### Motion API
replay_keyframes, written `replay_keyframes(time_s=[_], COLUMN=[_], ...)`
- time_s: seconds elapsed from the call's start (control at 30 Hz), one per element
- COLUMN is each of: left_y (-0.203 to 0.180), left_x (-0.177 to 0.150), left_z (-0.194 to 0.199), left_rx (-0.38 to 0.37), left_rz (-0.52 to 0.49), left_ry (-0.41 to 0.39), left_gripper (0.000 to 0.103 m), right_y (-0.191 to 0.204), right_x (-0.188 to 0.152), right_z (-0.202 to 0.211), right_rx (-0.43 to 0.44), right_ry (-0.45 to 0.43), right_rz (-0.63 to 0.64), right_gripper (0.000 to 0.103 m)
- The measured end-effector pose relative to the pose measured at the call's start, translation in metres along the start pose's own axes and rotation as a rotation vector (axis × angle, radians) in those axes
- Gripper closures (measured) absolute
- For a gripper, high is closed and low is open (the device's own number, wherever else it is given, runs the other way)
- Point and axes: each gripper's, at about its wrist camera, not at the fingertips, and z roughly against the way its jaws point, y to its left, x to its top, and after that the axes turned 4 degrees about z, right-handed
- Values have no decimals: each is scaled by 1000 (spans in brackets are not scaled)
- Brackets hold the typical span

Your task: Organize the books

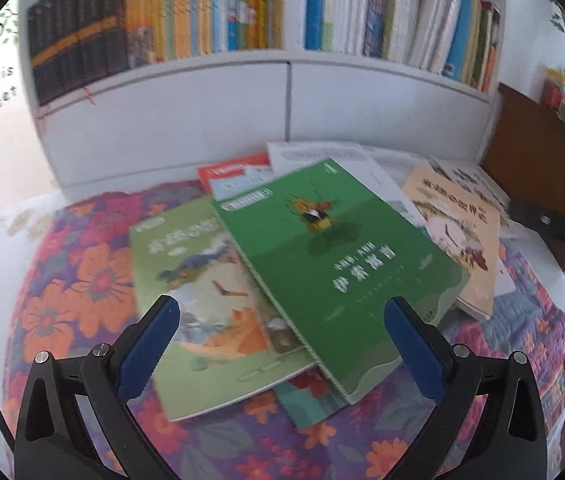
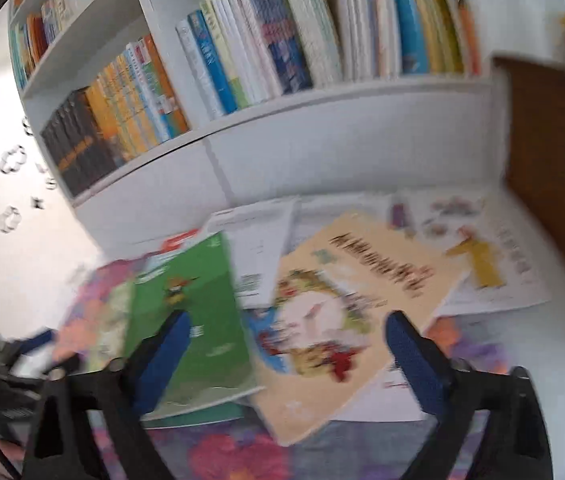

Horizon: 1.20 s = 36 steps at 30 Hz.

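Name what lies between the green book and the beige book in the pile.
A white book shows between the green book and the beige book, partly under both, clearest in the right wrist view.

green book point(image 1: 334, 256) lies flat atop a loose overlapping pile; beige book point(image 2: 346, 312) lies flat beside it

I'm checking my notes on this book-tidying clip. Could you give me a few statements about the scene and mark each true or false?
1. The green book lies on top of the pile. True.
2. The left hand-held gripper is clamped on the green book. False: its jaws stand open and hold nothing.
3. The white bookshelf holds upright books. True.
4. The loose books lie on a bare wooden floor. False: they lie on a floral cloth.
5. The right hand-held gripper is open. True.
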Motion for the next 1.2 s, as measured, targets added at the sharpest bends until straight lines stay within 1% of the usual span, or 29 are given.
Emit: replay_keyframes(time_s=[0.03, 0.1, 0.17, 0.23, 0.27, 0.3, 0.33, 0.37, 0.4, 0.43, 0.47, 0.5, 0.53, 0.63, 0.73, 0.83, 0.93, 1.03, 1.07, 1.1, 1.13, 1.17, 1.2], left_y=[-2, -3, -4, -1, -1, 0, -1, -3, -4, -6, -9, -11, -13, -9, -2, -2, 3, 10, 15, 20, 27, 34, 39], left_x=[-1, -3, -6, -9, -11, -12, -14, -14, -14, -14, -15, -14, -16, -19, -25, -37, -54, -72, -77, -79, -82, -84, -83], left_z=[-7, -17, -28, -39, -45, -51, -52, -50, -50, -49, -49, -49, -48, -44, -35, -18, -3, 4, 3, -2, -9, -13, -11], left_rx=[-15, -46, -75, -106, -112, -112, -100, -98, -111, -132, -154, -135, -108, -95, -120, -140, -181, -227, -256, -283, -316, -344, -367], left_rz=[-1, 9, 32, 70, 85, 91, 82, 65, 58, 53, 48, 42, 35, 19, 8, -42, -74, -106, -109, -101, -77, -45, -34], left_ry=[19, 43, 67, 92, 107, 124, 113, 95, 95, 97, 102, 100, 98, 110, 144, 166, 198, 239, 260, 295, 347, 373, 352], left_gripper=[3, 5, 15, 30, 33, 37, 37, 37, 38, 38, 37, 38, 38, 38, 38, 38, 38, 38, 38, 38, 38, 39, 39], right_y=[3, 17, 30, 39, 42, 43, 45, 45, 45, 47, 51, 54, 57, 69, 77, 81, 84, 94, 97, 100, 100, 101, 99], right_x=[1, 2, 0, -1, -1, -2, -3, -5, -6, -7, -9, -11, -14, -26, -43, -60, -79, -100, -107, -114, -117, -121, -123], right_z=[-7, -23, -43, -64, -77, -86, -97, -107, -114, -115, -114, -113, -111, -102, -86, -73, -57, -37, -33, -29, -29, -30, -33], right_rx=[23, 40, 59, 61, 62, 55, 38, 26, 25, 22, 33, 61, 48, 24, 41, 61, 81, 100, 106, 109, 115, 117, 110], right_ry=[23, 67, 117, 167, 194, 212, 235, 258, 278, 264, 258, 269, 272, 300, 329, 360, 395, 429, 444, 459, 467, 476, 481], right_rz=[6, 56, 116, 142, 149, 153, 156, 156, 151, 148, 149, 142, 144, 148, 154, 140, 118, 141, 154, 173, 190, 209, 221], right_gripper=[19, 20, 22, 27, 32, 34, 36, 42, 44, 44, 46, 48, 48, 48, 48, 48, 48, 48, 48, 48, 48, 48, 48])
